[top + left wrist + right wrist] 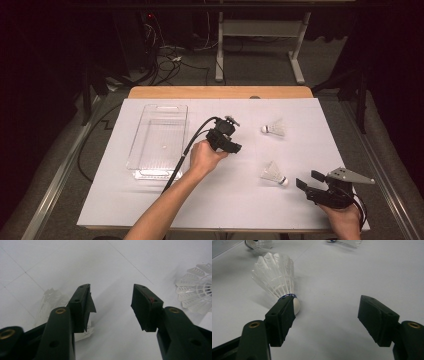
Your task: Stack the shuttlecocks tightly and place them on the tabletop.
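Two white shuttlecocks lie on the white table sheet (300,120), one at the far right (273,129) and one nearer (274,173). My left gripper (235,148) hovers mid-table beside the clear tray (150,112). Its jaws (111,290) stand open with bare sheet between them; a shuttlecock (51,301) lies partly hidden behind the left jaw, and another (196,290) lies off to the right. My right gripper (307,179) rests at the front right, open (327,302). The nearer shuttlecock (274,275) lies just beyond its left jaw, cork toward me, not between the pads.
The clear plastic tray sits left of centre with a small white speck (164,147) on its floor. Two more shuttlecocks (258,243) (347,242) lie farther off in the right gripper view. Beyond the wooden table edge (220,92) are cables and desk legs.
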Action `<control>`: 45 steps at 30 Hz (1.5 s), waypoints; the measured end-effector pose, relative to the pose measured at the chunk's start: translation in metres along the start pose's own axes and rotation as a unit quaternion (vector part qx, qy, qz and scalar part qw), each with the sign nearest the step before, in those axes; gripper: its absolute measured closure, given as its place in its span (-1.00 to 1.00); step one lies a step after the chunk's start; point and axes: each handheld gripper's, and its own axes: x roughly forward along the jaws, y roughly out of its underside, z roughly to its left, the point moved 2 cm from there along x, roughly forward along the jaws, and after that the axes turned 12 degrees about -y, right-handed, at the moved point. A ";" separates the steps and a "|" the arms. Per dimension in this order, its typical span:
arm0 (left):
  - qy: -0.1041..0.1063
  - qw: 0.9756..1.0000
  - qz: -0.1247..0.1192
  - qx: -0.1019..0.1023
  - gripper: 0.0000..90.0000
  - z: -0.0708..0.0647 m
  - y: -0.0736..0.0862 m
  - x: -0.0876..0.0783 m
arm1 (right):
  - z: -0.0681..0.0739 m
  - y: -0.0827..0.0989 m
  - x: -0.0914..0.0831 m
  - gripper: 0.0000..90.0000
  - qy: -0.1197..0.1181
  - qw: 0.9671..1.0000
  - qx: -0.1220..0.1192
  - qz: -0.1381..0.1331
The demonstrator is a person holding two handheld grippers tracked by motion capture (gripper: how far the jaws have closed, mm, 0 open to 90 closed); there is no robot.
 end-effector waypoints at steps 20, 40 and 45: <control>0.014 1.000 -0.021 0.005 -0.01 -0.007 0.011 -0.016 | 0.000 0.000 0.000 -0.34 0.001 1.000 0.000 0.000; 0.020 0.999 -0.024 0.007 -0.03 -0.011 0.026 -0.026 | -0.001 0.000 0.000 -0.34 0.002 1.000 0.000 0.000; 0.021 1.000 -0.023 0.005 -0.05 -0.010 0.030 -0.026 | 0.000 0.000 0.000 -0.34 0.002 1.000 0.001 0.000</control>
